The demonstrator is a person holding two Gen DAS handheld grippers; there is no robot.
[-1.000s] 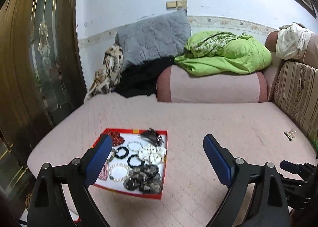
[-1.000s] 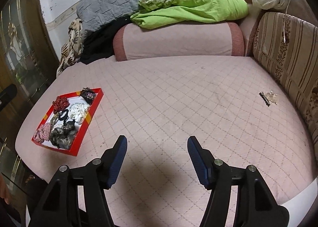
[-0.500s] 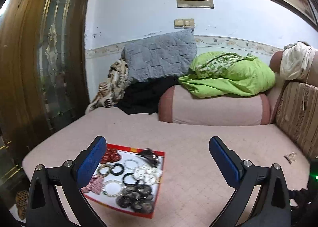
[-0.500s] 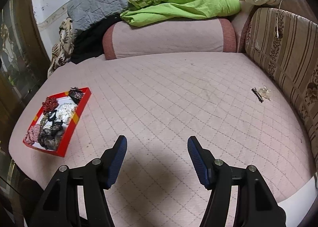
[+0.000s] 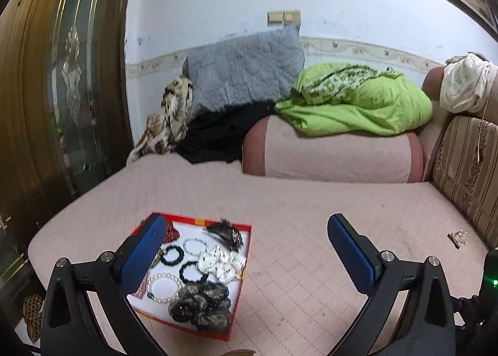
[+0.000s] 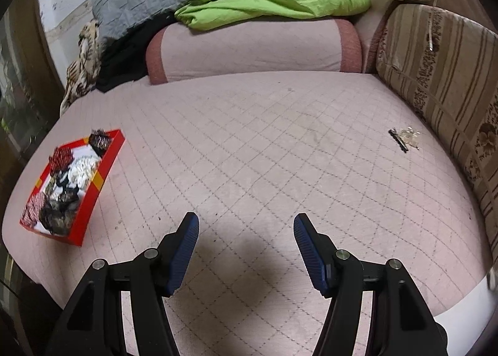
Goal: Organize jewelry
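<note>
A red-walled tray point(image 5: 242, 290) point(image 6: 102, 166) lies on the pink quilted bed near its left edge, holding bead bracelets, black rings, a white scrunchie point(image 5: 221, 262) and dark scrunchies point(image 5: 199, 303). My left gripper point(image 5: 246, 250) hovers wide open just above and in front of the tray, nothing between its fingers; its left finger overlaps the tray's near corner in view. My right gripper point(image 6: 246, 247) stands open over bare quilt, well right of the tray. A black hair clip with a clear trinket point(image 6: 403, 138) point(image 5: 456, 236) lies far right near the striped cushion.
A pink bolster point(image 5: 330, 153) with a green blanket point(image 5: 358, 100), a grey pillow point(image 5: 242, 69) and dark clothes line the head of the bed. A striped cushion point(image 6: 442, 69) bounds the right side. A wooden door point(image 5: 46, 91) stands left of the bed edge.
The left gripper's jaws widened a little and its view tilted up, showing more wall, with the tray lower in frame. The right gripper sank slightly toward the quilt, its opening unchanged.
</note>
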